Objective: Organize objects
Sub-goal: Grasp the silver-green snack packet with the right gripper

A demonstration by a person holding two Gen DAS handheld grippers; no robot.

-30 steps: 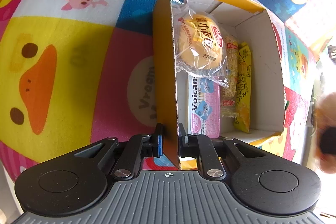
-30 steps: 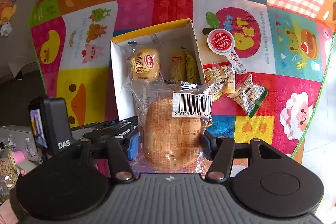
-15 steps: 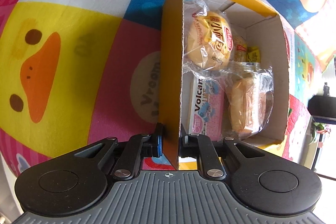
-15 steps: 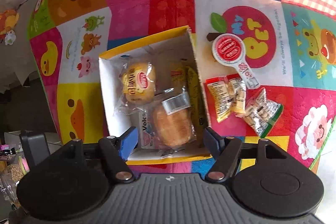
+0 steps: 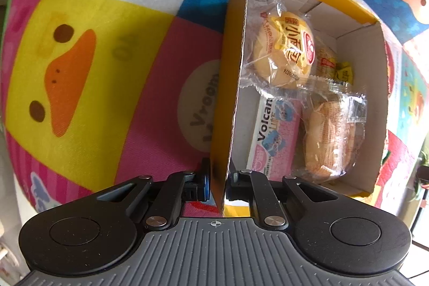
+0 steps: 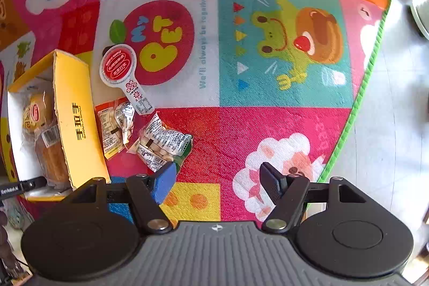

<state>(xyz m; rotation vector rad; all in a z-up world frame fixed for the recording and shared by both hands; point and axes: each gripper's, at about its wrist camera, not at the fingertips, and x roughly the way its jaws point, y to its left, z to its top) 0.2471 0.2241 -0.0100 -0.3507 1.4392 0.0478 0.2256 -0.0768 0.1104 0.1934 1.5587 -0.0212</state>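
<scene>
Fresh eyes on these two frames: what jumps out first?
The loud cartoon patchwork mat fills both views. On it stands a yellow carton with wrapped buns and a pink Volcan pack inside; the left tongs pinch its near wall. To the carton's right in the right wrist view, loose snack packets and a red-lidded cup lie on the mat, with the open, empty right tongs above them.

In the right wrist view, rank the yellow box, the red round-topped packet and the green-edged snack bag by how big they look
1. yellow box, clearly largest.
2. and 3. red round-topped packet and green-edged snack bag look about alike; the bag lies nearer the camera, so I won't rank them.
</scene>
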